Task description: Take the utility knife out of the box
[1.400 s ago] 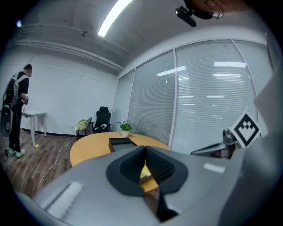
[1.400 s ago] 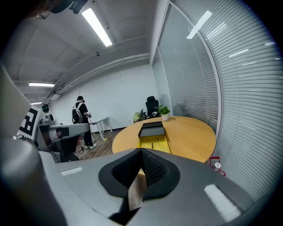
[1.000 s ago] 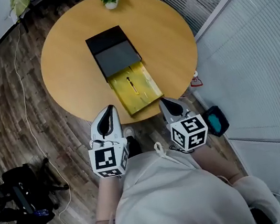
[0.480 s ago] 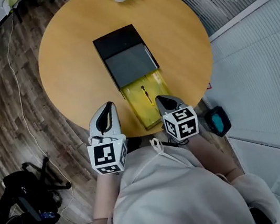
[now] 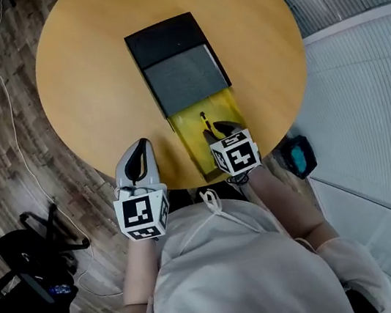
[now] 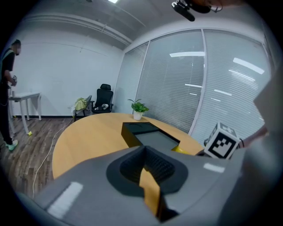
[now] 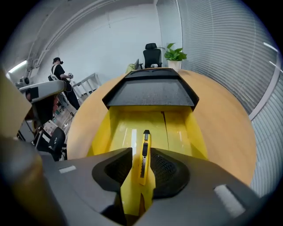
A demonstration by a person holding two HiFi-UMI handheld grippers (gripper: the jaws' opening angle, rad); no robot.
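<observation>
A black box [image 5: 175, 59] lies on the round wooden table [image 5: 86, 81], its yellow tray [image 5: 226, 110] pulled out toward me. A yellow and black utility knife [image 5: 205, 122] lies lengthwise in the tray. My right gripper [image 5: 222, 130] points steeply down over the tray's near end. In the right gripper view the knife [image 7: 144, 154] lies in the narrow gap of the right gripper [image 7: 142, 167], whose jaws are opening and not pressing on it. My left gripper [image 5: 136, 154] hovers over the table's near edge, left of the tray. In its own view the left gripper [image 6: 148, 178] shows a narrow empty gap.
A potted plant [image 6: 138, 108] stands at the table's far edge. A teal object [image 5: 299, 157] lies on the floor at right by the glass wall with blinds. A cable [image 5: 21, 159] and dark equipment [image 5: 25, 292] are on the floor at left. A person [image 7: 57, 70] stands far off.
Both grippers came forward and down to the table. The right one moved from the table's edge to over the yellow tray and now straddles the knife. The left one reached the table's rim.
</observation>
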